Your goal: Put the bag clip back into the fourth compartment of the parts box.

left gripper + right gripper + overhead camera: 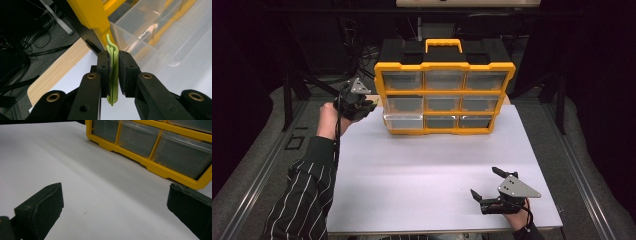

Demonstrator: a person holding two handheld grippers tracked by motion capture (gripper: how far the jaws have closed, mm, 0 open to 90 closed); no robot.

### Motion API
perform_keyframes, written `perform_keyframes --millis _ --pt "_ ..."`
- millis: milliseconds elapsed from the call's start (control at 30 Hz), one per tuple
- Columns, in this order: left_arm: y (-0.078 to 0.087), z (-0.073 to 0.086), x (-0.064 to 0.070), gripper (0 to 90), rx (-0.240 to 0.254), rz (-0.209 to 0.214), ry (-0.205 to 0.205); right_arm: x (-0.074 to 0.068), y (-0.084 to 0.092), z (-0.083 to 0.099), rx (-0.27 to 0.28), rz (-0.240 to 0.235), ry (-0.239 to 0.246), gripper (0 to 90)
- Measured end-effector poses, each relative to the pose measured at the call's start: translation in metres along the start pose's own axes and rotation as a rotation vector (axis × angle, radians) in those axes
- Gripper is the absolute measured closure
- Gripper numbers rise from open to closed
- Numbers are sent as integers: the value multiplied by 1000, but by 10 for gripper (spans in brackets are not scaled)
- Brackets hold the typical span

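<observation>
On table: one organizer (444, 87), nine drawers | left gripper (114, 62) clamps green strip (113, 75) | right gripper (492, 186) wide, empty

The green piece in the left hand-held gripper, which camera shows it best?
The left gripper view: the thin green piece sits edge-on, clamped in the left hand-held gripper, beside the pulled-out clear drawer. In the high view, that gripper hides it.

White tabletop (422, 180) on a wooden board (57, 72), pale edge exposed at left. Dark cables (37, 42) lie tangled on grey floor (257, 165) beyond it. Black metal frame legs (287, 100) stand at both sides.
</observation>
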State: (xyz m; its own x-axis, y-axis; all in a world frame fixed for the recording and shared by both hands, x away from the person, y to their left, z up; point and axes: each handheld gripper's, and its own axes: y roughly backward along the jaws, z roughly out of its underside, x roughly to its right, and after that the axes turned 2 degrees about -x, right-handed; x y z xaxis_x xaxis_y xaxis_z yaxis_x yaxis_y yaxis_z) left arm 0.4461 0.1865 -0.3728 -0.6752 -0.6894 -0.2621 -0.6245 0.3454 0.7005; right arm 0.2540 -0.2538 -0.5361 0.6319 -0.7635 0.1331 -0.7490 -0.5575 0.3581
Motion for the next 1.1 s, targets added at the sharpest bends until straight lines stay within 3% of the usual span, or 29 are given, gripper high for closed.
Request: perform_keyframes --millis 500,1100 --pt "12 -17 -2 803 19 -12 -23 0 0 0 4 0 -2 2" --pt "17 -38 9 803 35 -10 -86 0 0 0 -1 -1 -5 2"
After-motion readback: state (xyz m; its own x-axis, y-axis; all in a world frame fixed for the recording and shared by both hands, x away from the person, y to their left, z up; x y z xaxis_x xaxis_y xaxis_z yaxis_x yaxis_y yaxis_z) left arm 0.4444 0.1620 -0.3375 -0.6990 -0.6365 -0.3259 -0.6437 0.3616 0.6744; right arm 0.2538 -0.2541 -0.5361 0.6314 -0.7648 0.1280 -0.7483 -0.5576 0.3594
